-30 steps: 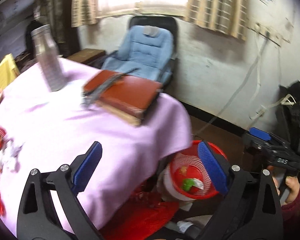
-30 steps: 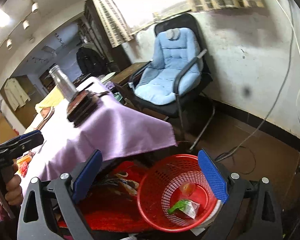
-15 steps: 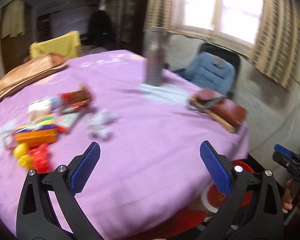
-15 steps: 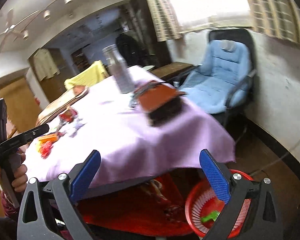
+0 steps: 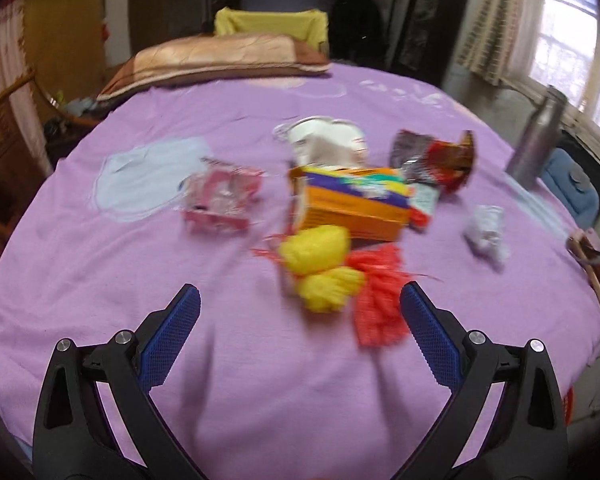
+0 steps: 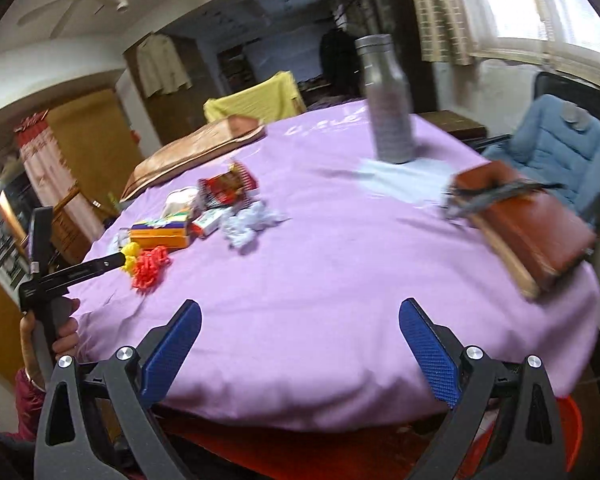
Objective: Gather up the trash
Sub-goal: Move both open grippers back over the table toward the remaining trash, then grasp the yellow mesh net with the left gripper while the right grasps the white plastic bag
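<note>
Left gripper (image 5: 298, 308) spread wide, nothing between the blue pads (image 5: 171, 338), hanging over the near part of the purple tablecloth (image 5: 120, 280). Just beyond the tips, trash in a loose cluster: two yellow crumpled wads (image 5: 320, 266) touching each other, a red frilly scrap (image 5: 376, 296) against their right side and just ahead of the right pad. Behind those, an orange carton (image 5: 352, 204) with purple and yellow print, a pink clear-fronted packet (image 5: 220, 196) off to its left, apart from the rest. Farther back, a white pouch (image 5: 328, 144) and a dark red snack wrapper (image 5: 436, 160); a crumpled white paper ball (image 5: 486, 232) lying alone to the right. Steel bottle (image 5: 538, 144) upright near the far right edge. At the far side, a brown cushion (image 5: 220, 60) on the cloth and a yellow-draped chair (image 5: 270, 24) behind.

Right gripper (image 6: 300, 332) likewise released and empty, low at the table's near edge. Red bin (image 6: 572, 424) partly visible below the cloth at lower right; contents hidden. On the left, a hand (image 6: 56, 332) around the other tool's handle. Brown leather book (image 6: 528, 216) with a dark object on top, too blurred to name, at the right edge of the table; blue padded chair (image 6: 556, 148) beyond.
</note>
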